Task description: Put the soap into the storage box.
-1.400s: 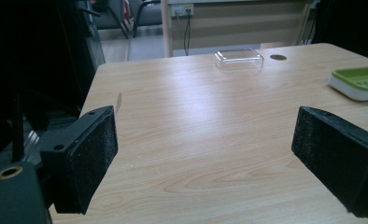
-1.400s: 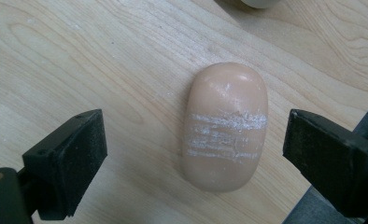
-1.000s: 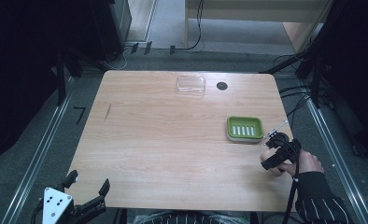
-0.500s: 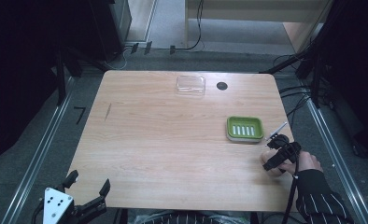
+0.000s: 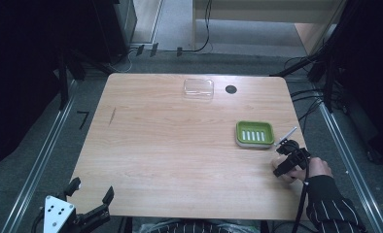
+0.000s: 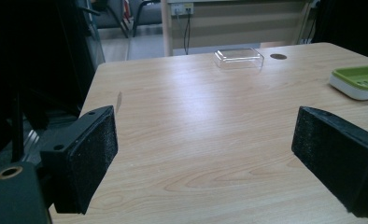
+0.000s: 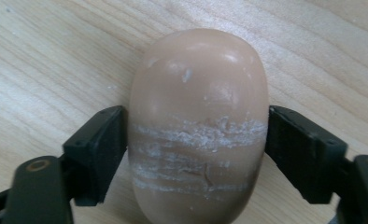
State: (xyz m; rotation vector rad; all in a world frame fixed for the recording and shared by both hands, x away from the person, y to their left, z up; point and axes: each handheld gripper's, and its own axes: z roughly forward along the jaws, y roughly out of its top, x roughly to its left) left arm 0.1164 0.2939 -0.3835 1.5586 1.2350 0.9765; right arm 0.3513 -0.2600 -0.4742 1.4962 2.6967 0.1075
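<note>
Soap bar (image 7: 198, 126) clamped between right gripper (image 7: 196, 140) jaws on table (image 5: 180, 145); left gripper (image 6: 205, 158) jaws spread wide.

A lidded box (image 5: 198, 89) sits at the far edge of the surface (image 5: 180, 145), with a round hole (image 5: 231, 89) just to its right. A soap dish (image 5: 254, 133) lies toward the right edge. Nearer than the dish, a soap bar (image 7: 198, 126) rests on the surface between the right tool's (image 5: 287, 165) jaws. The left tool (image 5: 90, 206) hangs off the near left corner.
</note>
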